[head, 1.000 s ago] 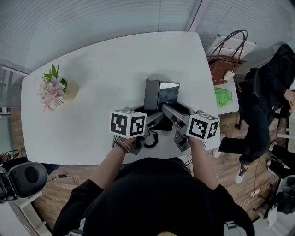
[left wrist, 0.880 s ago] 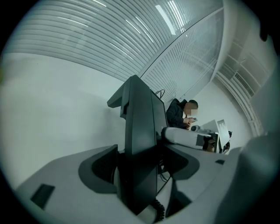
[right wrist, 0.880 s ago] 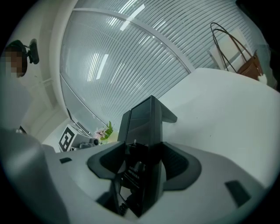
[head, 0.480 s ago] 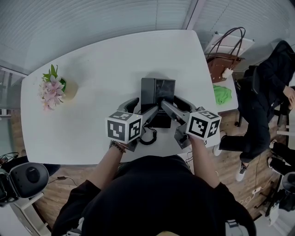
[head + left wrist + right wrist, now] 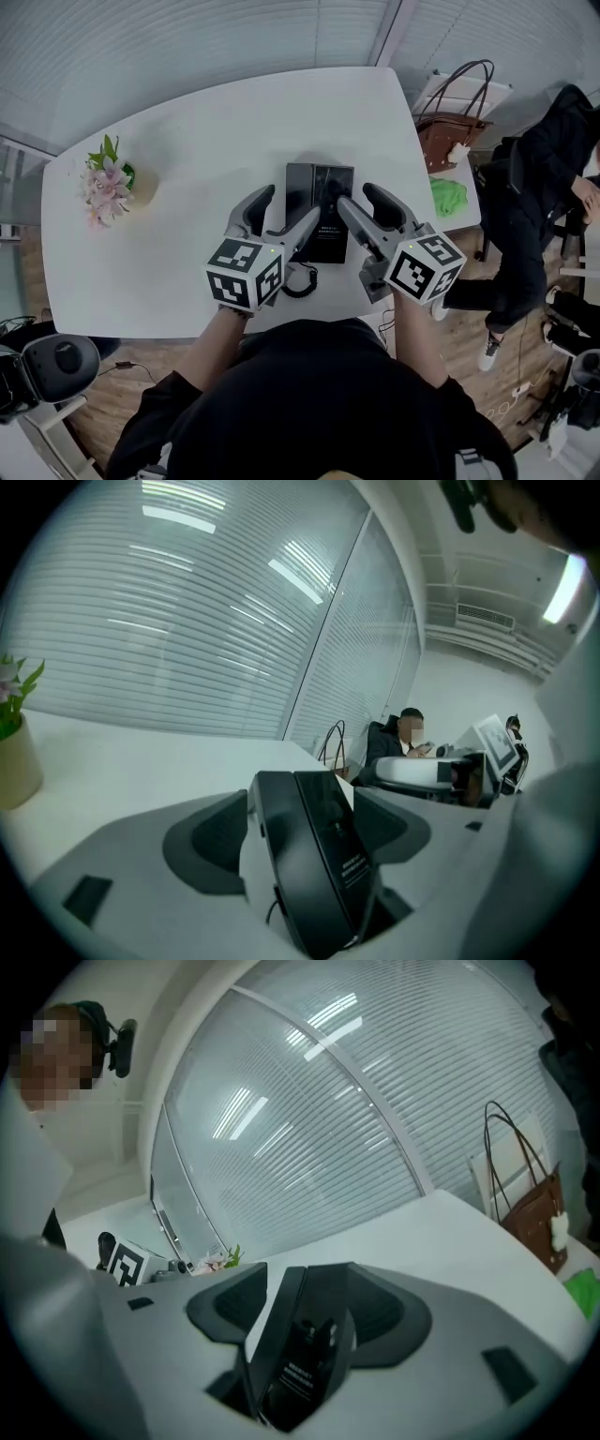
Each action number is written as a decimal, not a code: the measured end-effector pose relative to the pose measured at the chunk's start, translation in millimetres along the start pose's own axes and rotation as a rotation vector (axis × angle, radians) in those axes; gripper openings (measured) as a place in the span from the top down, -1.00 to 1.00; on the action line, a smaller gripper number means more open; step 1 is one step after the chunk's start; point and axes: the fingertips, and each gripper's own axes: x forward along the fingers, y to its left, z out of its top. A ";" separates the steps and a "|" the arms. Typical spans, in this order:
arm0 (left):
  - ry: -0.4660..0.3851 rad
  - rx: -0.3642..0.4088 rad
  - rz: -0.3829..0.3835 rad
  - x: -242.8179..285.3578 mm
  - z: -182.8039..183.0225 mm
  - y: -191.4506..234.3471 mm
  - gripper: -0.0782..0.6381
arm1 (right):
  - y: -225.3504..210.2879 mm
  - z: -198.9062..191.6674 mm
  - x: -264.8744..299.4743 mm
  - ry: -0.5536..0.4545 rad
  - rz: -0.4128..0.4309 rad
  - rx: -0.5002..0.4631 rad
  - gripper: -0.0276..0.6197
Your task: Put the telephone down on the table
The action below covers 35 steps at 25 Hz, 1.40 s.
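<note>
The black, glossy, slab-shaped telephone [image 5: 314, 186] lies face-up on the white tabletop [image 5: 206, 141] near its front edge (small white print on its face), its coiled black cord [image 5: 302, 281] trailing forward.

We see a black slab-shaped plastic telephone [image 5: 314, 183] whose smooth face has a slight gloss, while its edges look matt. Its black coiled cord [image 5: 302, 281] looks rubbery. The white rounded table [image 5: 206, 141] has a smooth, matt top. Beyond it we make out a brown leather handbag [image 5: 450, 141] with a soft sheen, a crumpled bright green cloth [image 5: 452, 197] and a wood-plank floor [image 5: 112, 389].
</note>
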 end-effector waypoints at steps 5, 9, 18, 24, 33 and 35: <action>-0.108 0.067 -0.011 -13.0 37.0 -13.1 -0.21 | 21.1 35.9 -12.1 -0.093 -0.004 -0.097 0.13; -0.182 0.132 -0.001 -22.4 58.3 -18.7 -0.21 | 37.9 55.8 -19.2 -0.160 0.014 -0.164 0.13; -0.282 0.173 0.009 -40.7 86.7 -24.6 -0.21 | 58.8 82.5 -32.0 -0.266 0.037 -0.259 0.17; -0.307 0.176 -0.002 -46.2 92.3 -27.7 -0.20 | 65.8 89.0 -36.4 -0.294 0.034 -0.291 0.23; -0.340 0.141 -0.040 -48.6 97.9 -30.5 0.12 | 70.8 91.4 -37.7 -0.308 0.045 -0.305 0.46; -0.341 0.142 -0.038 -49.1 98.0 -30.1 0.14 | 72.7 91.7 -38.2 -0.313 0.049 -0.314 0.53</action>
